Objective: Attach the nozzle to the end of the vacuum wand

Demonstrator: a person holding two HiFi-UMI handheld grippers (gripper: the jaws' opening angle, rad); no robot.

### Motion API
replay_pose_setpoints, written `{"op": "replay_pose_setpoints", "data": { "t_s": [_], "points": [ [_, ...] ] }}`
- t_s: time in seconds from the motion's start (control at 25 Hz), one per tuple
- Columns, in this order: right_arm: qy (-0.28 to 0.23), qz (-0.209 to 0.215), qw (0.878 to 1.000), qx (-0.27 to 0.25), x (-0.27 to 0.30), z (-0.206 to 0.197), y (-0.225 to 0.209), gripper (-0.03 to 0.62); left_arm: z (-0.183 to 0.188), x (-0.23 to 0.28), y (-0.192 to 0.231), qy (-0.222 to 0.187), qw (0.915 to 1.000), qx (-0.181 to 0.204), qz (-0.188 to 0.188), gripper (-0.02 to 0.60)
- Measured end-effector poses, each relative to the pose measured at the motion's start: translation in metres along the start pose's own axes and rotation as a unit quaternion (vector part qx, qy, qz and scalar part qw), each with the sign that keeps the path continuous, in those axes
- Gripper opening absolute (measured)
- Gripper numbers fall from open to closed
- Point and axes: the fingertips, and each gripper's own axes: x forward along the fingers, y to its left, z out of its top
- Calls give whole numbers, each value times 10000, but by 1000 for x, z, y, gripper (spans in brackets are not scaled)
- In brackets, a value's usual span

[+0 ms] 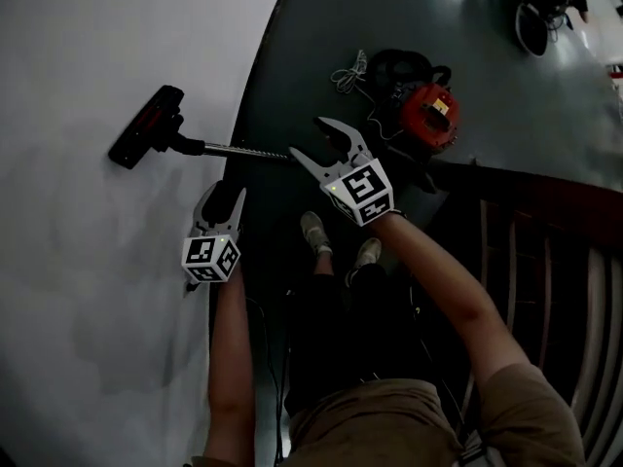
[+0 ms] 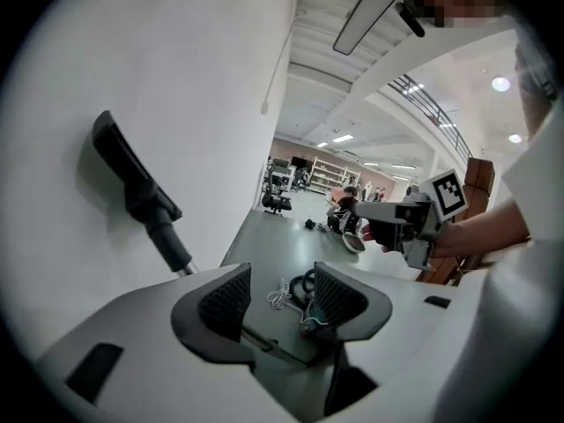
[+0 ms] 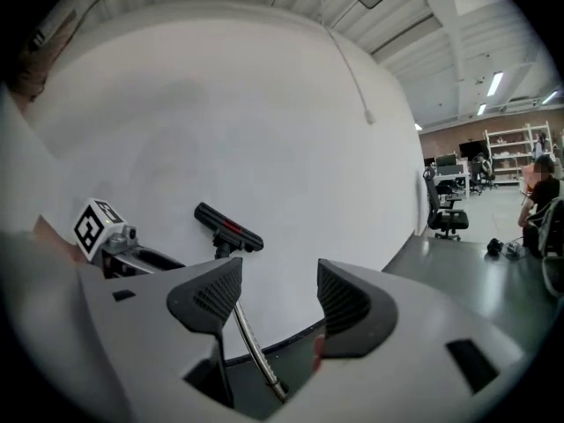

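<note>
Black flat floor nozzle point(image 1: 146, 127) is already sitting on the chrome wand point(image 1: 248, 151); L gripper point(image 1: 224, 195) & R gripper point(image 1: 307, 137) are hovering w/ jaws spread, empty, prob. since nothing's left to grip.

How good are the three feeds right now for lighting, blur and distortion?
Head view: underexposed; the dark floor swallows the person's legs, though the nozzle and wand stand out. Left gripper view: fisheye bending, black corners, ceiling light glaring at right. Right gripper view: same fisheye curve, evenly lit wall, nozzle sharp.
</note>
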Motion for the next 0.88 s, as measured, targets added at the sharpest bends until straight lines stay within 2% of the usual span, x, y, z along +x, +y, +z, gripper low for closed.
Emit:
{"op": "replay_pose_setpoints", "data": {
  "t_s": [0.24, 0.36, 0.44, 0.6, 0.72, 0.8, 0.88],
  "points": [
    [-465, -535, 9975, -69, -161, 74, -65, 272, 47, 23, -93, -172, 9984, 220, -492, 232],
    [-476, -743, 9960, 165, -251, 109, -82, 264, 80, 11, -157, -235, 9969, 218, -714, 230],
    [-693, -998, 9922, 294, -310, 138, -93, 243, 113, 8, -196, -377, 9940, 387, -953, 230],
    [-1220, -1600, 9786, 433, -419, 195, -109, 230, 182, -2, -265, -709, 9838, 820, -1427, 230],
    [-1441, -2007, 9677, 495, -491, 215, -102, 229, 212, -30, -313, -859, 9757, 1037, -1727, 229],
    [-1575, -2263, 9599, 515, -534, 220, -93, 229, 222, -50, -351, -879, 9660, 1276, -2070, 229],
    [-1713, -2485, 9517, 566, -571, 220, -82, 227, 229, -72, -391, -892, 9516, 1636, -2443, 229]
  ]
}}
